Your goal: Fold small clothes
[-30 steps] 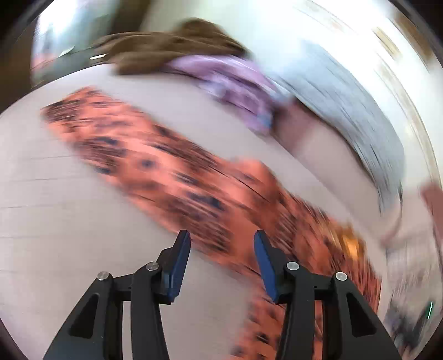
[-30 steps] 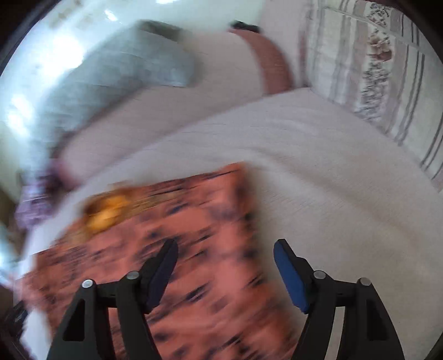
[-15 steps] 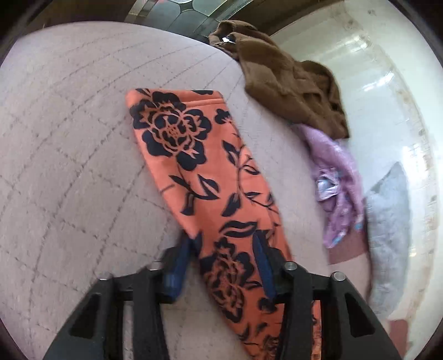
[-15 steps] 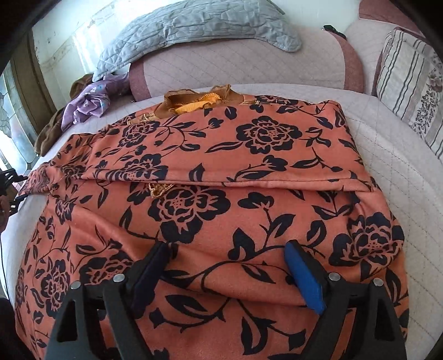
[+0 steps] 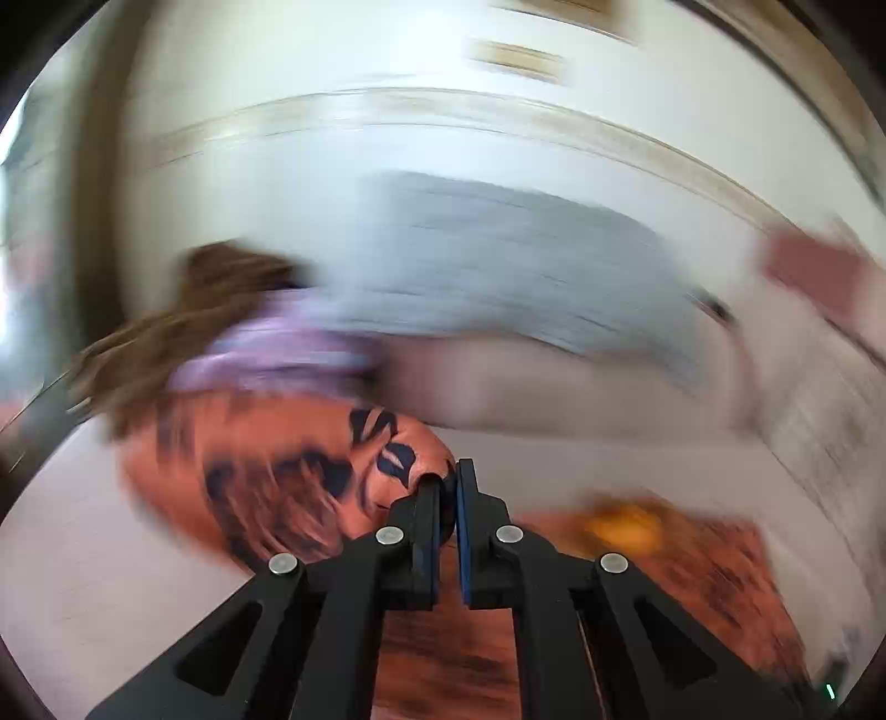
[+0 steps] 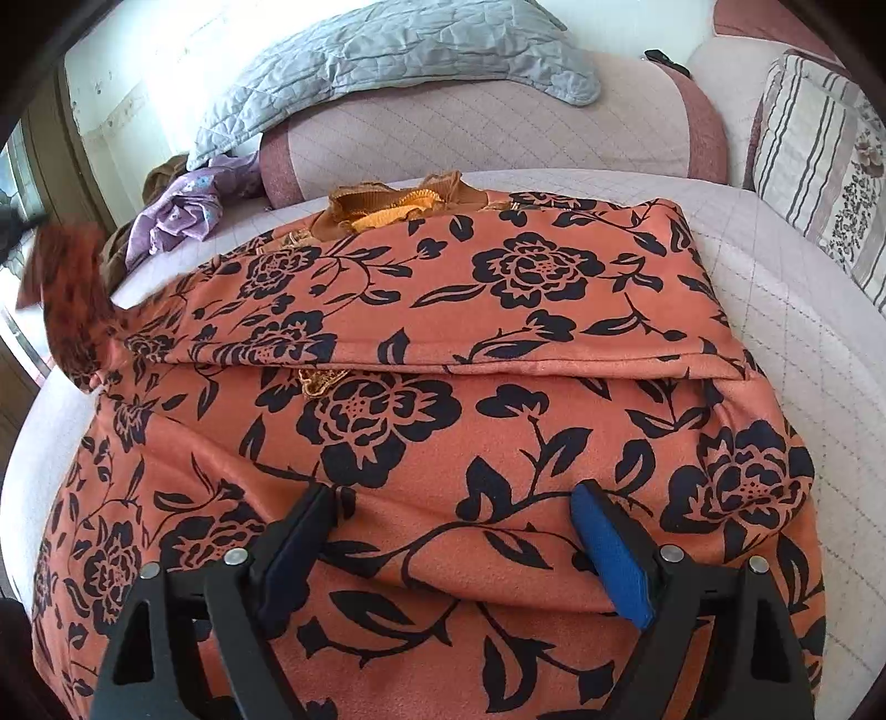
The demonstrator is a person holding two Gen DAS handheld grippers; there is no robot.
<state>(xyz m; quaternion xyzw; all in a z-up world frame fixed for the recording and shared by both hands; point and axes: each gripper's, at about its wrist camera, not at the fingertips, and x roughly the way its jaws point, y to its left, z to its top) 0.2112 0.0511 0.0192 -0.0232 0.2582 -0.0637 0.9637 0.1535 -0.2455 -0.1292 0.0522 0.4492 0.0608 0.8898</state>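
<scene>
An orange garment with black flowers (image 6: pixel 443 354) lies spread on the bed, its right sleeve folded across the chest. My right gripper (image 6: pixel 448 531) is open and rests low over the garment's lower body. My left gripper (image 5: pixel 447 487) is shut on the left sleeve (image 5: pixel 288 487) and holds it lifted; that view is heavily blurred. The lifted sleeve shows blurred at the left edge of the right wrist view (image 6: pixel 72 299). An orange-brown collar (image 6: pixel 387 205) sits at the garment's far end.
A pale quilted bed cover (image 6: pixel 775 310) lies under the garment. A grey quilted pillow (image 6: pixel 387 50) lies on the bolster behind. Purple (image 6: pixel 177 216) and brown clothes lie at the far left. A striped pillow (image 6: pixel 819 166) stands at the right.
My left gripper has shut on the left sleeve and lifted it, swinging fast. My right gripper stays open in the same spot over the garment.
</scene>
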